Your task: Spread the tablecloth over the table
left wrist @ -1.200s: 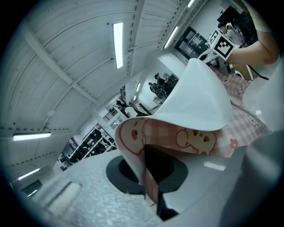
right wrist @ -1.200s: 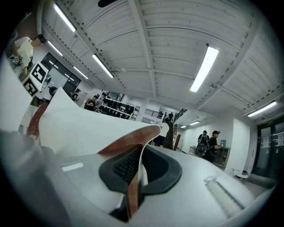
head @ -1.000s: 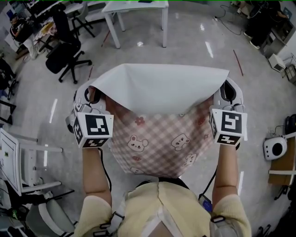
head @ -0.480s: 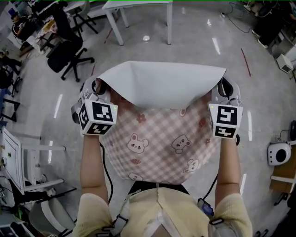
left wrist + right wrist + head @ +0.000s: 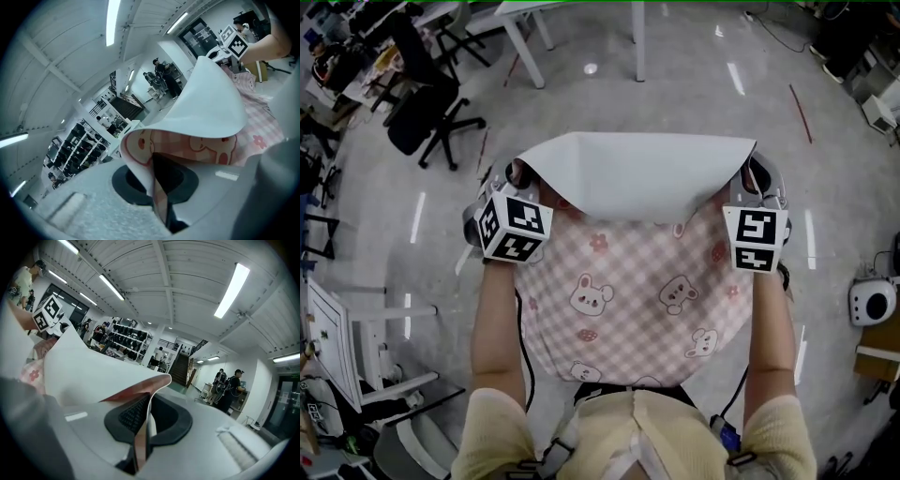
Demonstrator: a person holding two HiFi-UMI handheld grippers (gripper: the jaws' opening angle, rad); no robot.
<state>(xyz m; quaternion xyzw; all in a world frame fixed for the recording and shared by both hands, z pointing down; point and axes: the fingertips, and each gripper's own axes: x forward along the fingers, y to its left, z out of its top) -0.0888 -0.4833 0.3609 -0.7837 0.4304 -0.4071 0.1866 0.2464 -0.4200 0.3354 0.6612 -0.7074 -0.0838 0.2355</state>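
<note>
I hold a pink checked tablecloth (image 5: pixel 628 291) printed with bears in the air in front of me, above the floor. Its far edge folds back toward me and shows the white underside (image 5: pixel 647 173). My left gripper (image 5: pixel 514 178) is shut on the cloth's far left corner. In the left gripper view, that gripper (image 5: pixel 159 197) pinches the cloth's edge (image 5: pixel 206 108) between its pads. My right gripper (image 5: pixel 757 180) is shut on the far right corner. The right gripper view shows this gripper (image 5: pixel 140 437) clamping a thin edge of cloth (image 5: pixel 93 371).
A black office chair (image 5: pixel 422 103) stands at the far left, and white table legs (image 5: pixel 525 47) rise beyond the cloth. A white device (image 5: pixel 872 302) sits on the floor at the right. White frames (image 5: pixel 337 328) stand at the left. People (image 5: pixel 229 385) stand in the distance.
Both grippers have moved out from my body with the cloth still gripped. The left one has also shifted inward. More of the pink checked face shows between my arms.
</note>
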